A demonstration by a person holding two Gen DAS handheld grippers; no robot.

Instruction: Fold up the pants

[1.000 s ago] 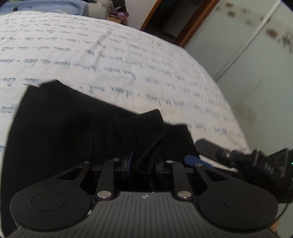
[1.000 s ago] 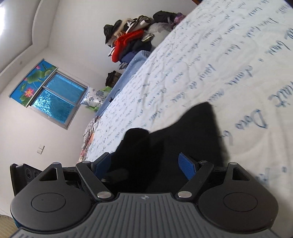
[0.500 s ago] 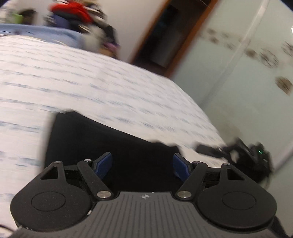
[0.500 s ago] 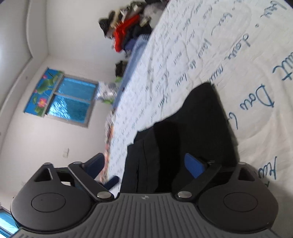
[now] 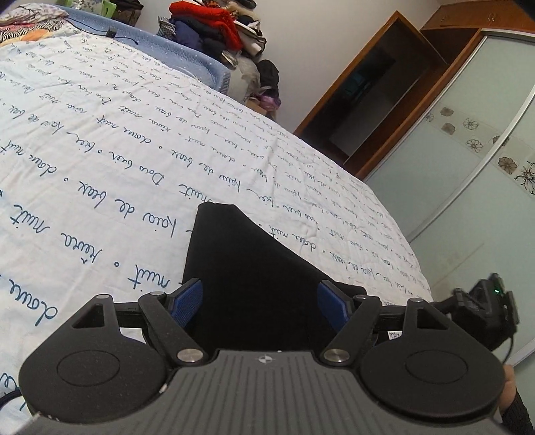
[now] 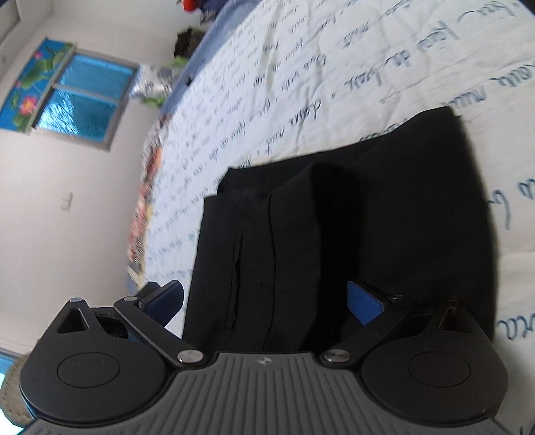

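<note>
The black pants [image 5: 247, 267] lie folded into a compact stack on the white bed cover with blue script [image 5: 100, 150]. In the right wrist view the pants [image 6: 351, 217] show several stacked layers and a pocket slit. My left gripper [image 5: 260, 301] is open with its blue pads wide apart, just above the near edge of the pants and holding nothing. My right gripper [image 6: 264, 297] is open too, hovering over the stack. The right gripper also shows at the right edge of the left wrist view [image 5: 481, 311].
A pile of clothes [image 5: 214, 30] sits past the far end of the bed. A wooden doorway [image 5: 367, 90] and a sliding wardrobe [image 5: 468, 184] stand to the right. A window [image 6: 77, 100] is in the left wall. The bed edge [image 5: 411, 264] runs near the pants.
My left gripper let go of the black fabric, opened and lifted back. My right gripper stayed open and drew back, tilting. The pants now rest folded on the bed.
</note>
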